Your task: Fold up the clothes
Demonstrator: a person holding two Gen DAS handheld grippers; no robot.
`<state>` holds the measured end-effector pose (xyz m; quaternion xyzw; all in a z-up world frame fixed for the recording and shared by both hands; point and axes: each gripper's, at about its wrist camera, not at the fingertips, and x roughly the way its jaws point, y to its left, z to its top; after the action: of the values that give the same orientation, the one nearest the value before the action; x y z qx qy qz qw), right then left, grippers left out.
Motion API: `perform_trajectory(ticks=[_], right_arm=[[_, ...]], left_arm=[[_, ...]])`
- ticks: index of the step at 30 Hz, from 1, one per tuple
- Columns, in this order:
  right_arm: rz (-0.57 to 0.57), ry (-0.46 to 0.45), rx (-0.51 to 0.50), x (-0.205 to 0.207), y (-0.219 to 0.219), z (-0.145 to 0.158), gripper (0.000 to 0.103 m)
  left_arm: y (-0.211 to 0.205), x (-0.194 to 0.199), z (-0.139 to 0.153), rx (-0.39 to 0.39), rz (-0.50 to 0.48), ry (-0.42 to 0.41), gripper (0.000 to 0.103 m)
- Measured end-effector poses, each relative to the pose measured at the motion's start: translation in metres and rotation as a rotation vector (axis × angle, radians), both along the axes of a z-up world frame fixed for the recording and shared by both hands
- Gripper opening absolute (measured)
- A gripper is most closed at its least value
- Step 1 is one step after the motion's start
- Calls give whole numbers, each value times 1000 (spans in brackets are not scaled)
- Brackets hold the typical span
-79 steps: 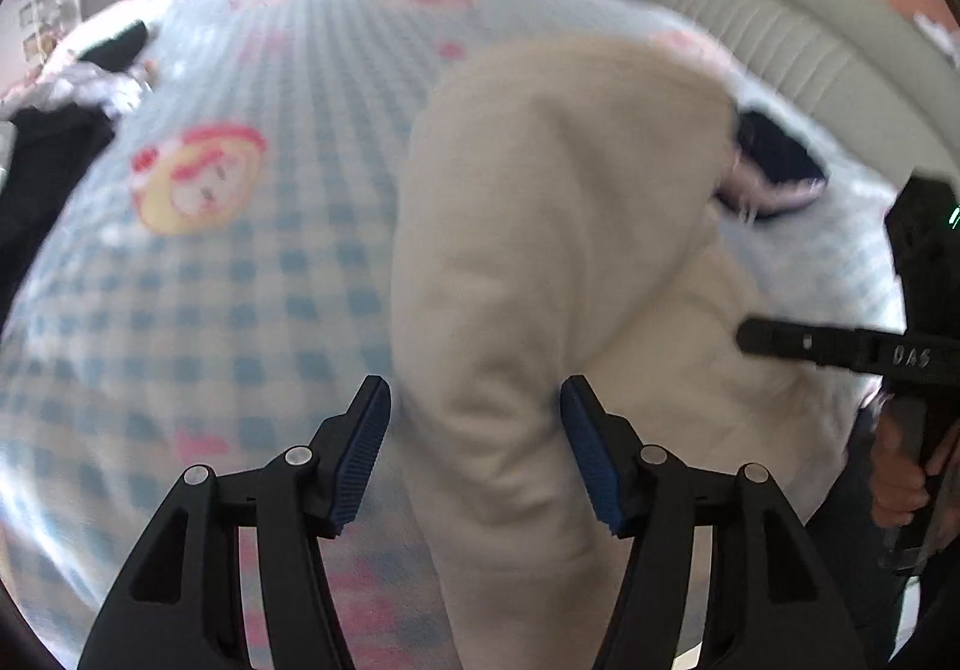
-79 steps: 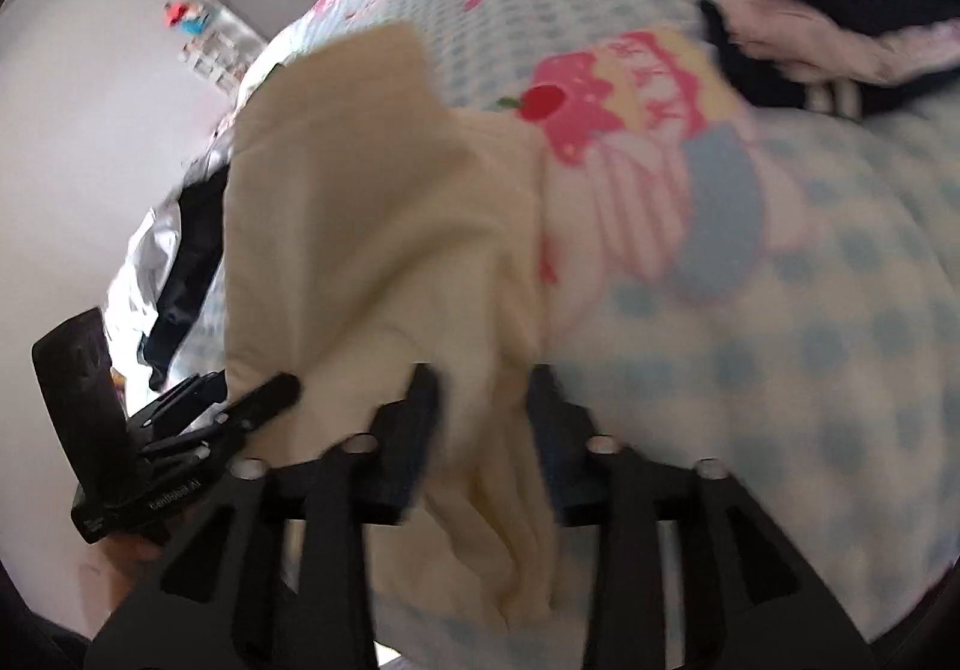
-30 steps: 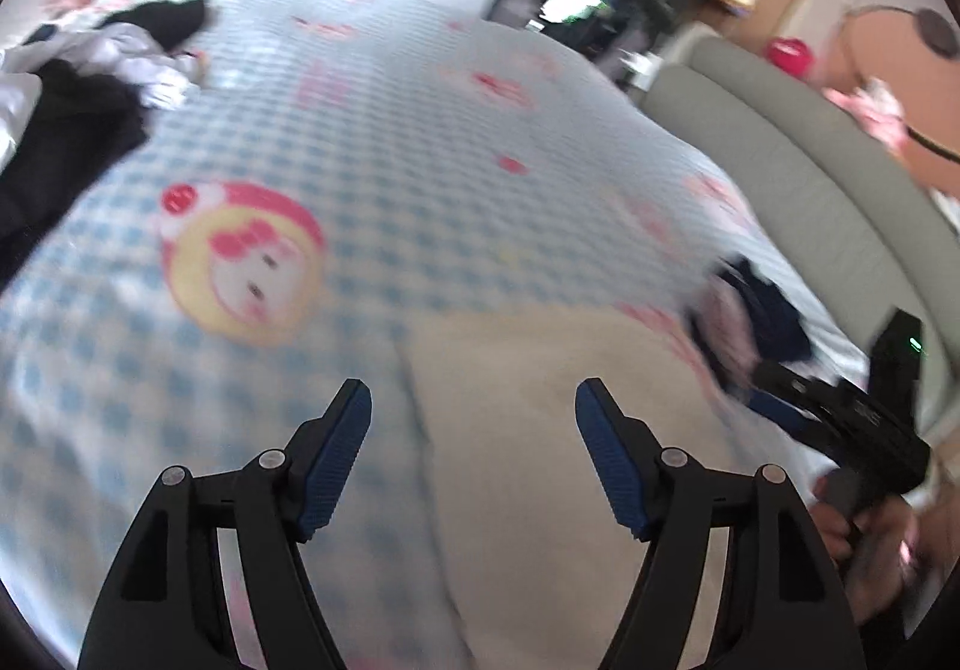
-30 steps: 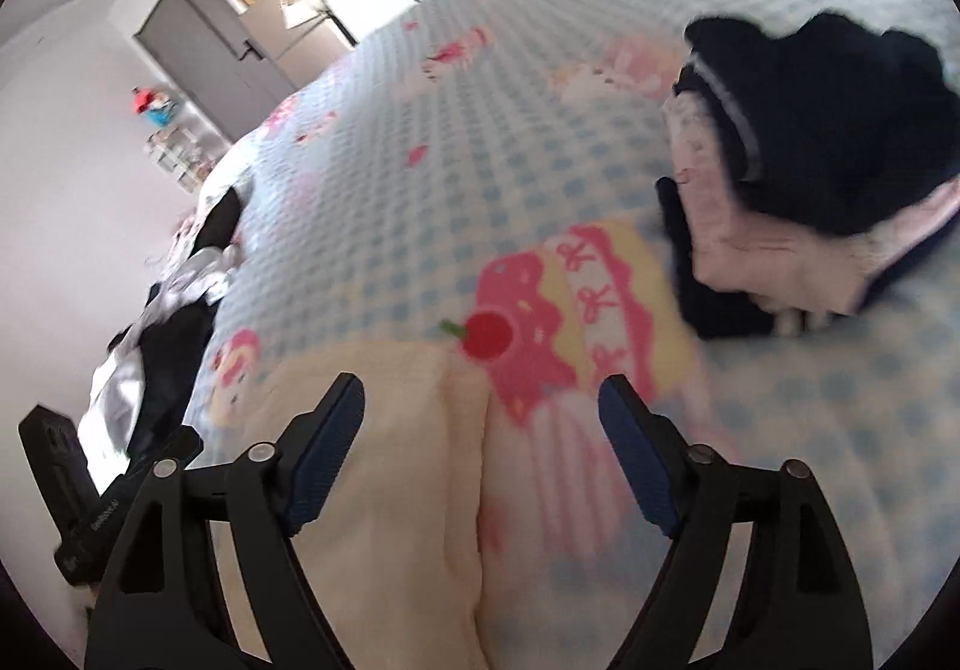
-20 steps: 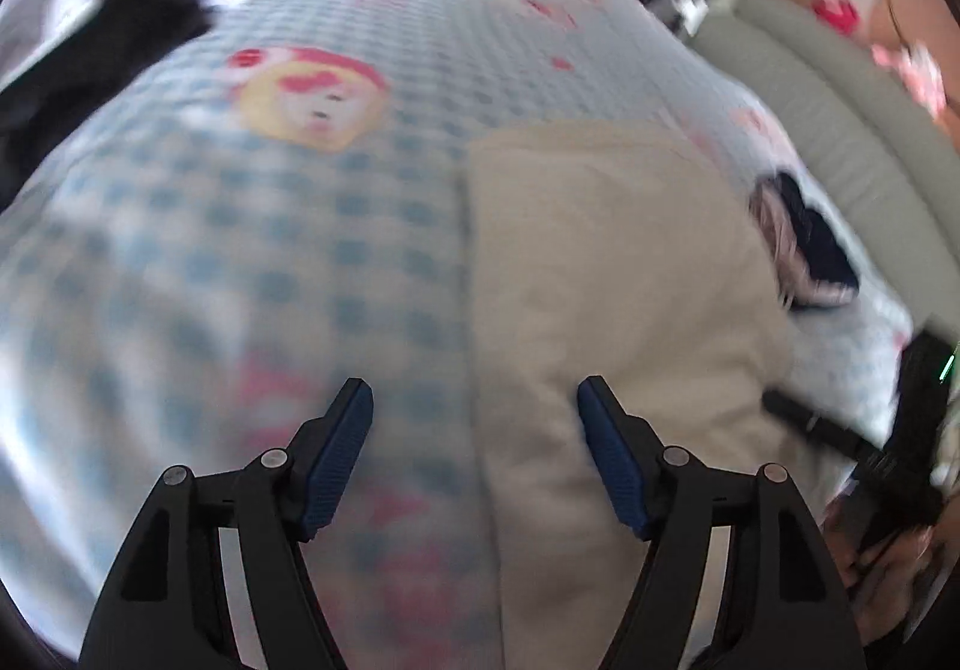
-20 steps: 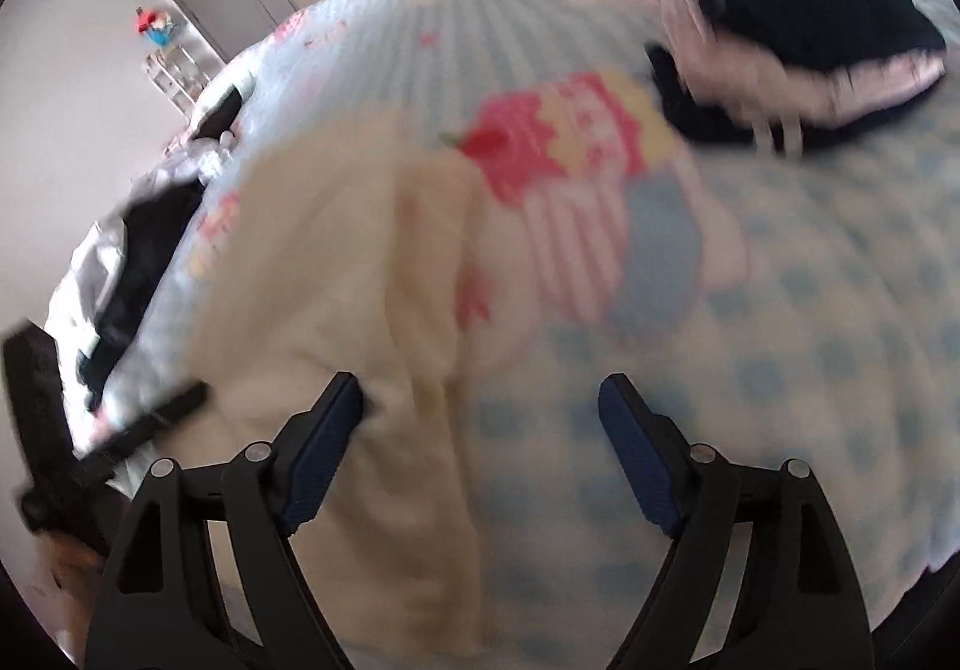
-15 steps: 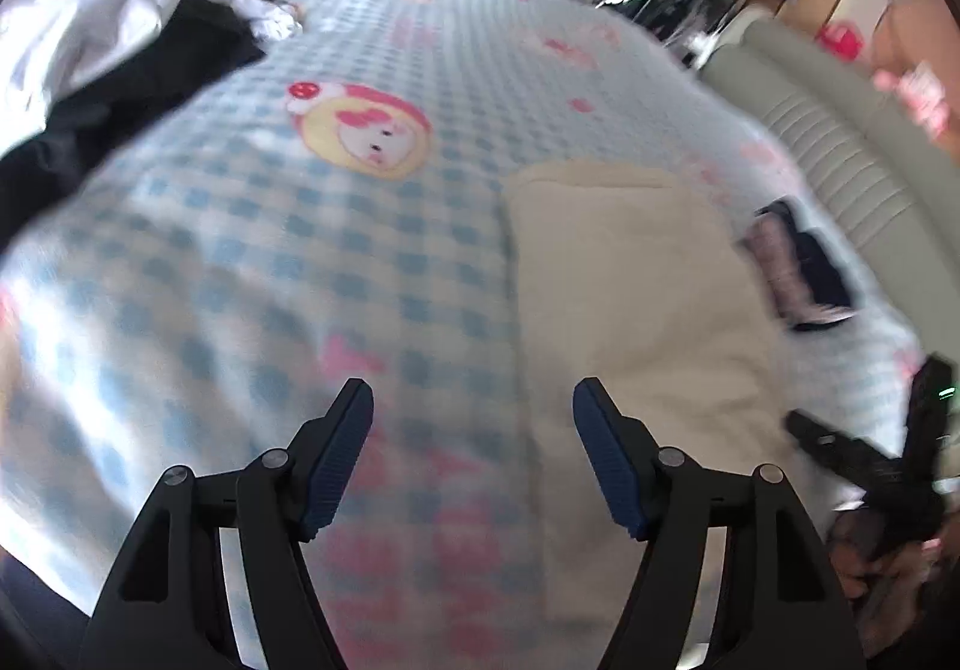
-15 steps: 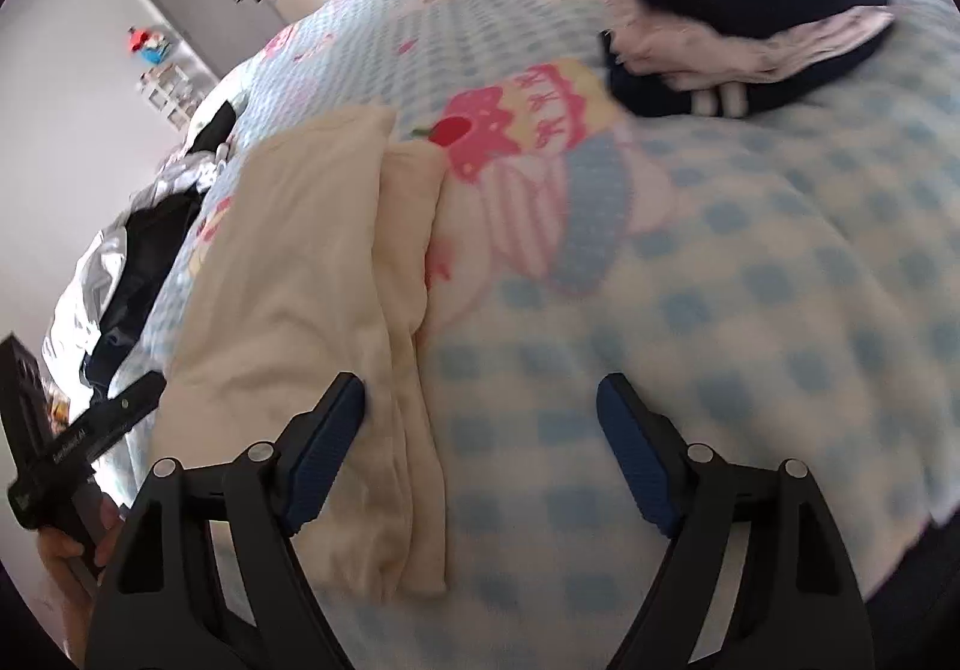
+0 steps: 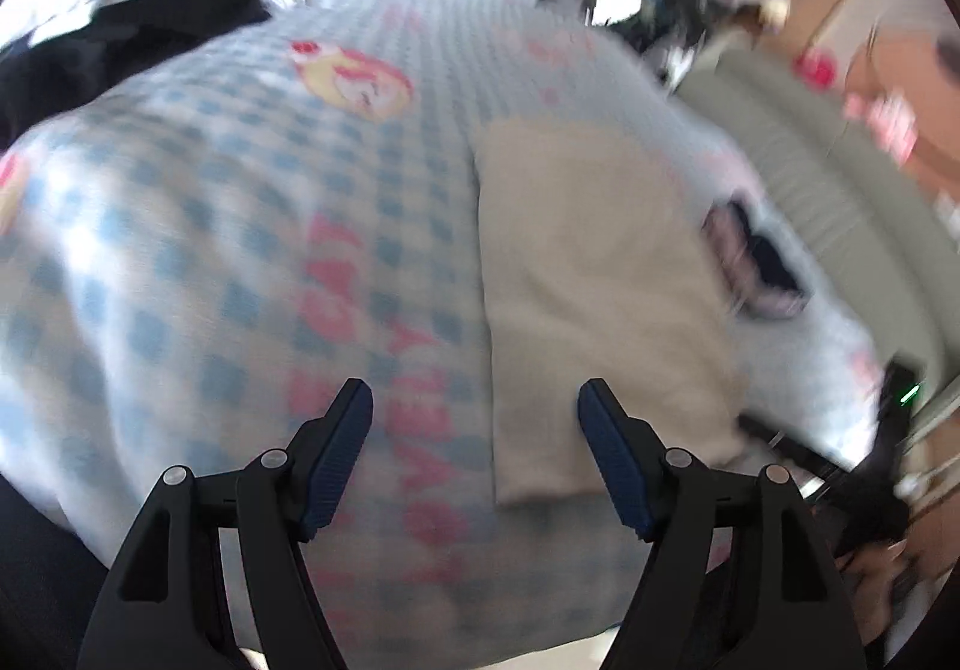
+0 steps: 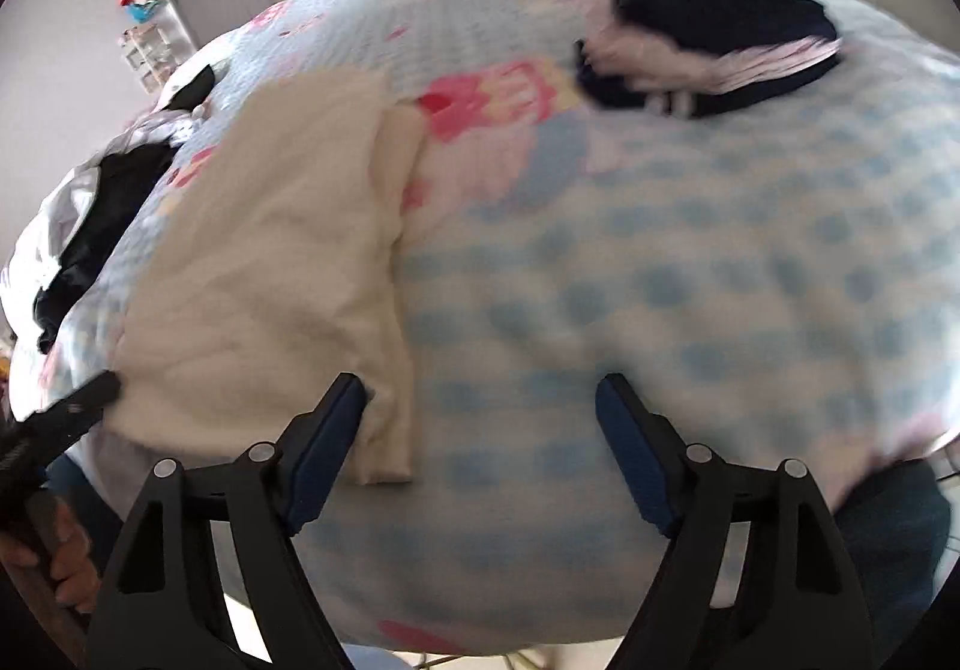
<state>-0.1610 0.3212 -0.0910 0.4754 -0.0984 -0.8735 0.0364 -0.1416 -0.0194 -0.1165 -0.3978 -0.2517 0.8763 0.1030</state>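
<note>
Cream garment (image 10: 264,250) lying flat on bed (image 10: 690,280), soft, limp; grab near hem corners. Left claw (image 9: 474,430) and right claw (image 10: 480,424) both hovering agape, empty.

Both wrist views face forward over bed (image 9: 180,226), close; share cream garment (image 10: 270,262).

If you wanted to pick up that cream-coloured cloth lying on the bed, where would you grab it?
Probably by the near bottom corners of the cream cloth, coming in low from the bed's near edge. It lies flat in a long strip with its short end toward the grippers, so that hem is closest. The open right gripper sits by one corner, the open left gripper near the other.
</note>
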Motion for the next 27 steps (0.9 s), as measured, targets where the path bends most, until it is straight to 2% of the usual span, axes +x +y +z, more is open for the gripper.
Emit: perform_trajectory(ticks=[1,3,8,11,17,19,22,24,27], right_arm=[[11,-9,-3,2,-2,1,82],[31,-27,-6,4,-6,3,83],[59,-29,37,2,-24,-4,87],[76,-31,63,0,-35,-7,101],[110,-34,115,-3,-56,-15,102],[84,-24,105,1,-50,-18,102],[1,3,67,11,-29,-22,102],[-47,19,97,14,-28,-16,102],[-56,60,118,14,-34,-4,102]], left_arm=[[-6,3,1,48,8,25,72],[-8,2,-1,82,0,30,72],[7,2,-7,1,-29,-2,73],[10,-1,-12,-36,-33,-35,74],[17,-7,-22,-110,-41,-100,74],[19,-8,-25,-133,-43,-120,74],[18,8,-10,-91,-33,-38,73],[19,13,1,-73,-48,24,73],[19,9,0,-71,-43,25,73]])
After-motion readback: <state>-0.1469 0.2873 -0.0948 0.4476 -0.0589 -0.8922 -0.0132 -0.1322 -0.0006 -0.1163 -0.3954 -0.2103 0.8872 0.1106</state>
